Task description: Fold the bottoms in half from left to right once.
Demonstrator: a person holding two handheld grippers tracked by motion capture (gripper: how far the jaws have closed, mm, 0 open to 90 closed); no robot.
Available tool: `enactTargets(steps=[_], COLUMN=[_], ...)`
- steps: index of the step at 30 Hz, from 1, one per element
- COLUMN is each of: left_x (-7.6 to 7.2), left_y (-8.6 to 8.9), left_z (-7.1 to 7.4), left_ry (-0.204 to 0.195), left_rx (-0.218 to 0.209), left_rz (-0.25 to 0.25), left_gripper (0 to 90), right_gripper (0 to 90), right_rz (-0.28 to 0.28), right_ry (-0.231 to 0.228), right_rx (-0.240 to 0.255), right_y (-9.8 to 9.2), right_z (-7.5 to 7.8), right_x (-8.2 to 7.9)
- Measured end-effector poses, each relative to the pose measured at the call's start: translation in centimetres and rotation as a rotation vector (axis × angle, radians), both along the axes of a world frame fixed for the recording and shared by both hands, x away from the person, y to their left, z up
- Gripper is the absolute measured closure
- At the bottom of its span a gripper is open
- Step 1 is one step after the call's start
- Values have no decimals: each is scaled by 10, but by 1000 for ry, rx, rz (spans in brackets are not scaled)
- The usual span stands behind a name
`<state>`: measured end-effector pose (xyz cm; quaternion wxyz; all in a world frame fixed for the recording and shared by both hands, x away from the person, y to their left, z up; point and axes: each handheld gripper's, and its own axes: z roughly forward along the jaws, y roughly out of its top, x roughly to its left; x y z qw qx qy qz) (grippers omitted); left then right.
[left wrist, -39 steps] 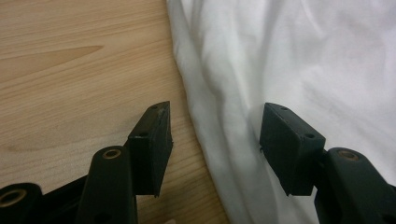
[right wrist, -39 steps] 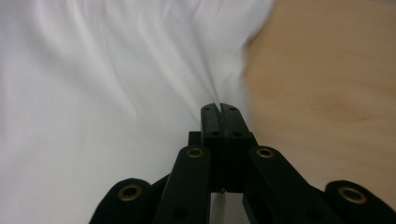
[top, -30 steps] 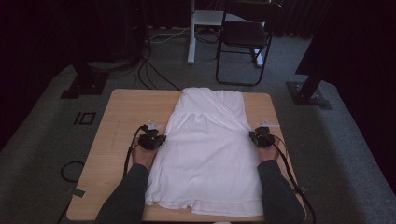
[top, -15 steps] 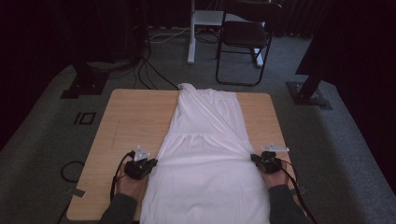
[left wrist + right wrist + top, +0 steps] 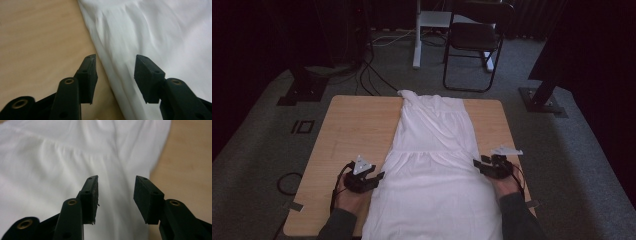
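**Dress pulled long, both grippers letting go**

Since a second ago you have drawn both grippers toward the near edge, stretching the white dress [image 5: 432,165] lengthwise down the middle of the wooden table [image 5: 352,130]. Your left gripper [image 5: 374,179] is sitting at the dress's left edge, its jaws just opening, released, with the cloth edge lying below the gap. Your right gripper [image 5: 480,166] is resting at the right edge, likewise opening and gripping nothing.
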<state>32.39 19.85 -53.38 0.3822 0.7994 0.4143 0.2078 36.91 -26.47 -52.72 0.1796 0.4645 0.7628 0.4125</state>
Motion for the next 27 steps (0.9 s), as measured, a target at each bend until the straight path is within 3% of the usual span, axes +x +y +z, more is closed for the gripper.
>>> enactTargets(steps=[2, 6, 10, 11, 13, 14, 18, 20, 22, 24, 27], left_x=[8, 17, 21, 22, 22, 22, 21, 20, 19, 19, 25], left_y=[-5, -14, -19, -20, -22, -23, -26, -28, -31, -32, -32], left_z=[0, -3, -6, -7, -8, -9, -13, -15, -19, -19, -11], left_ry=[0, 2, 10, 13, 17, 21, 37, 42, 57, 49, 29], left_rx=[-5, -4, 5, 5, 8, 17, 27, 31, 36, 34, 11], left_rz=[0, -10, -17, -16, -20, -22, -36, -46, -60, -65, -51], left_gripper=[519, 501, 473, 471, 465, 464, 460, 457, 456, 447, 436], right_gripper=[552, 524, 531, 566, 790, 871, 892, 892, 891, 889, 886], right_rz=[16, 24, 29, 29, 48, 35, -53, -111, -156, -192, -234], right_ry=[9, 33, 76, 96, 104, 60, -184, -244, -228, -140, -16], right_rx=[20, 3, 5, -9, -39, -66, -79, -65, -120, -154, -148], right_y=[10, 32, 48, 51, 57, 58, 47, 36, 26, 17, 5], right_z=[2, -3, -16, -20, -22, -18, 20, 32, 28, 8, -24], right_x=[22, 60, 82, 85, 85, 81, 54, 44, 45, 52, 62])
